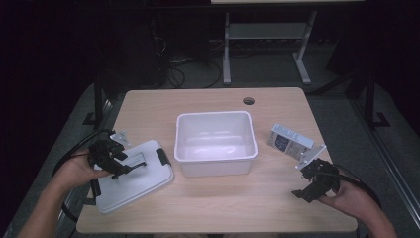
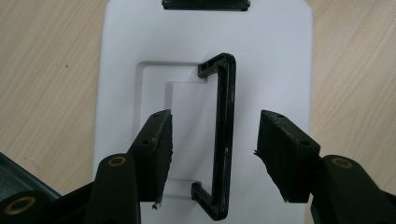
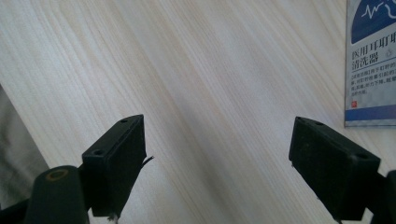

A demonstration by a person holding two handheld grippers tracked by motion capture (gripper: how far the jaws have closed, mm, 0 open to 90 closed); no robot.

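Left gripper (image 1: 120,163) sits over the white lid (image 1: 143,181), which lies flat on the tabletop (image 1: 223,198) just left of the white bin (image 1: 216,143). In the left gripper view the jaws stand partly open, one on each side of the lid's black handle (image 2: 223,135). The handle is raised off its recess and lies in the gap, nearer the left pad. Neither pad presses on it; a clear strip of white shows between the handle and each pad. Nothing is held. A black latch (image 2: 205,4) sits at the far edge of the lid, straight ahead of the jaws.

Right gripper (image 1: 303,194) is at the near right part of the tabletop, held in the person's right hand (image 1: 346,198). Its jaws are wide apart with bare wood grain between them; nothing is gripped. A small printed box (image 1: 289,141) lies just beyond this gripper, towards the far right edge of the tabletop. In the right gripper view the box (image 3: 371,65) shows at the upper right, apart from the right pad.

The bin stands open and upright between the two grippers, nearer the left one.
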